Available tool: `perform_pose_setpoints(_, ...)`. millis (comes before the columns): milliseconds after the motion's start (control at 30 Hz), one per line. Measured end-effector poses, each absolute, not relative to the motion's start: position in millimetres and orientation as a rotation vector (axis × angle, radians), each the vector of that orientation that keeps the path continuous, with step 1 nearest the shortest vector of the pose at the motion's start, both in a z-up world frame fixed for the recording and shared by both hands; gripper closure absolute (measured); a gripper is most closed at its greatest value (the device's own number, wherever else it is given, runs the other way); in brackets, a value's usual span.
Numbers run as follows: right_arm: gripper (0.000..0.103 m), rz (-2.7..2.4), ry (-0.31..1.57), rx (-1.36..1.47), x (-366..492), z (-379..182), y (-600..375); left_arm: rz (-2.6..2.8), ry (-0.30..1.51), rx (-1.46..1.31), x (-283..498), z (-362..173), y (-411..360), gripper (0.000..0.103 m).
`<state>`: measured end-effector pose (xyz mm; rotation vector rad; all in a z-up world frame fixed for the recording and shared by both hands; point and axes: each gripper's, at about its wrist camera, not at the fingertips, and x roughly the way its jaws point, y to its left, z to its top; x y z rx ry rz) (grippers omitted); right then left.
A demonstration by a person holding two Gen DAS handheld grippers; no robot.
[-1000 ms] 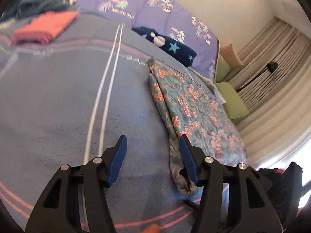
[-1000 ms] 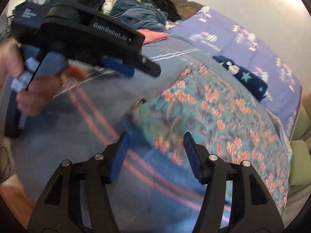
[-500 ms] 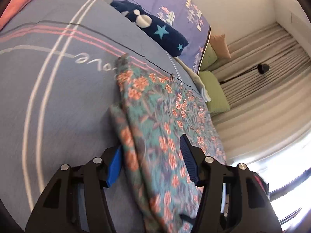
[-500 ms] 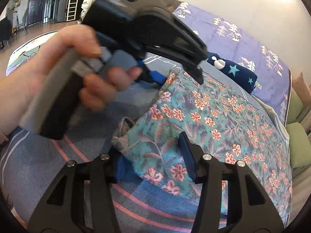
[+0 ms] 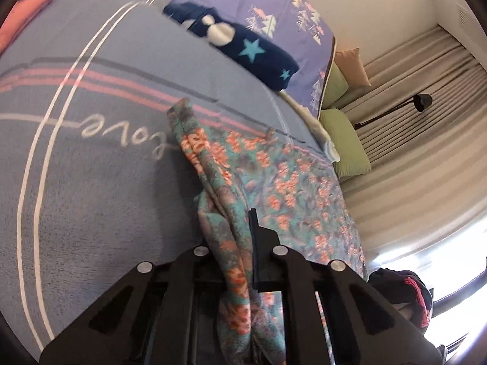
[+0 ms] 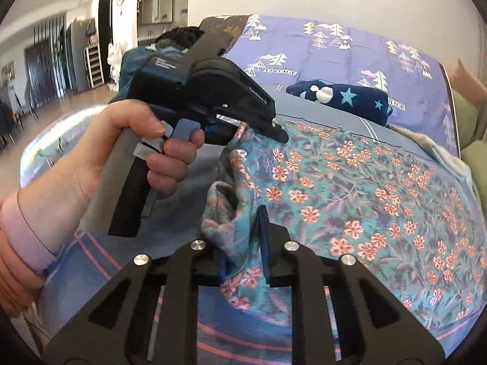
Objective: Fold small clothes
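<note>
A teal garment with orange flowers [image 5: 286,188] lies spread on the grey blanket [image 5: 91,182]; it also shows in the right wrist view [image 6: 365,200]. My left gripper [image 5: 234,243] is shut on the garment's left edge, which bunches up between the fingers. My right gripper [image 6: 243,237] is shut on the garment's near corner, lifting a fold of it. In the right wrist view the left gripper [image 6: 268,129] shows in a hand, pinching the same edge farther back.
A navy star-print cloth [image 5: 243,51] lies at the back on a purple tree-print cover [image 5: 258,6]. A folded pink cloth [image 5: 24,12] is at far left. Green cushions [image 5: 347,143] and curtains stand at right. A dark clothes pile [image 6: 170,42] lies behind.
Both grippers went from open to shut on the floral garment's left edge. The edge has lifted off the blanket and bunched up.
</note>
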<state>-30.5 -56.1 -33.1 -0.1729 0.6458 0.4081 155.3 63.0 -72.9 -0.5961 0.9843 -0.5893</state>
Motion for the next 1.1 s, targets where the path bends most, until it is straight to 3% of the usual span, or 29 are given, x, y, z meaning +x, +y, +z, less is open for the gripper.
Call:
perform_pose_setpoints(567, 0.087, 0.36, 0.557, 0.044, -33.9, -10.1, -150.6, -0.595, 0.933, -0.503, 156.0, -17.0, -15.5, 0.094)
perform_pose_setpoints(1100, 0.093, 0.225, 0.532, 0.341, -31.3, -19.0, -302.5, -0.631, 0.972, -0.411, 172.5, -6.2, -158.8, 0.094)
